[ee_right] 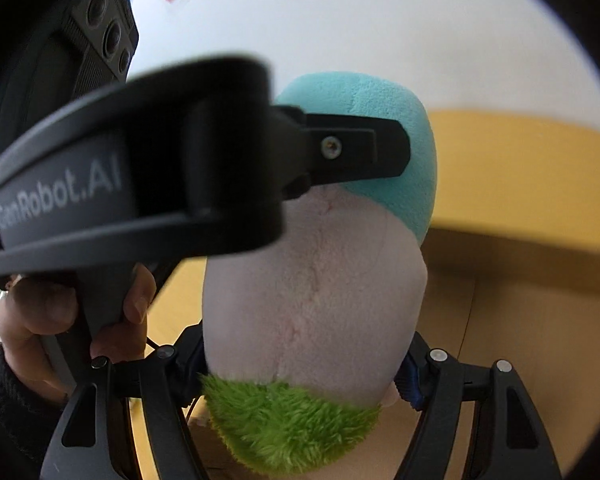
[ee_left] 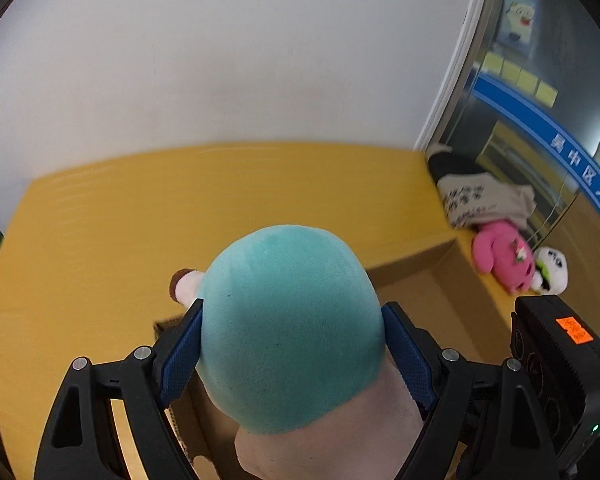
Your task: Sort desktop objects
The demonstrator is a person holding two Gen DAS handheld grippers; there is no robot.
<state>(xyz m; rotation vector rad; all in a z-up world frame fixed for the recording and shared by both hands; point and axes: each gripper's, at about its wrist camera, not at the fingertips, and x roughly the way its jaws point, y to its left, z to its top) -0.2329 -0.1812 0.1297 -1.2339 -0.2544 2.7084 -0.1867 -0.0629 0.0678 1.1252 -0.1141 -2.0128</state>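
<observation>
One plush toy (ee_left: 292, 328), teal at one end, pale pink in the middle, green-furred at the other, is hanging over an open cardboard box (ee_left: 440, 280). Its long axis is running from the right gripper (ee_right: 300, 364) toward the left gripper (ee_left: 292, 344). Left gripper's blue pads (ee_left: 182, 352) are pressing the teal end; right gripper is clamping the pink body just above the green fur. A hand (ee_right: 60, 320) is grasping the left handle. Far right, a pink plush (ee_left: 500, 256) and a white plush (ee_left: 552, 270) are lying beside a folded cloth (ee_left: 480, 200).
</observation>
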